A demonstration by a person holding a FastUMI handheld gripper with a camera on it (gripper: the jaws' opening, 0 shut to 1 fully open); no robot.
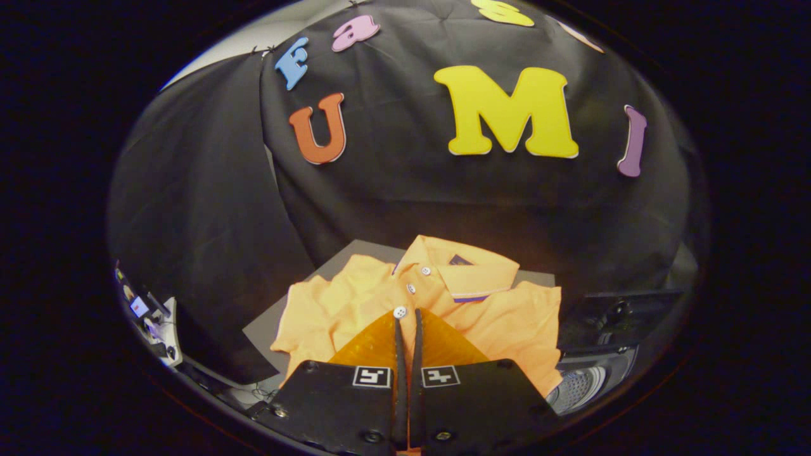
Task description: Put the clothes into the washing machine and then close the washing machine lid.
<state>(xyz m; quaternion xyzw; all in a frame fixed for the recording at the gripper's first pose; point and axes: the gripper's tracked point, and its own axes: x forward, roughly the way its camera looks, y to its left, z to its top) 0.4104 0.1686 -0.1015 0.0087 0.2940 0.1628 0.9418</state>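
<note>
An orange polo shirt (500, 316) lies folded on a grey board (269, 329), collar toward the black wall. My gripper (408, 315) hovers over the shirt's front with its fingertips right by a white placket button (400, 311). The two fingers stand almost together, with only a thin slit between them, and the shirt's lower part is hidden under them. I cannot make out any fabric pinched between the tips. To the right of the shirt and lower down is the washing machine, with its perforated drum (576, 387) showing and its dark lid (618, 316) raised behind the opening.
The black cloth wall rises close behind the board. Off to the left, below the board's level, sits a small cluster of devices and cables (149, 320).
</note>
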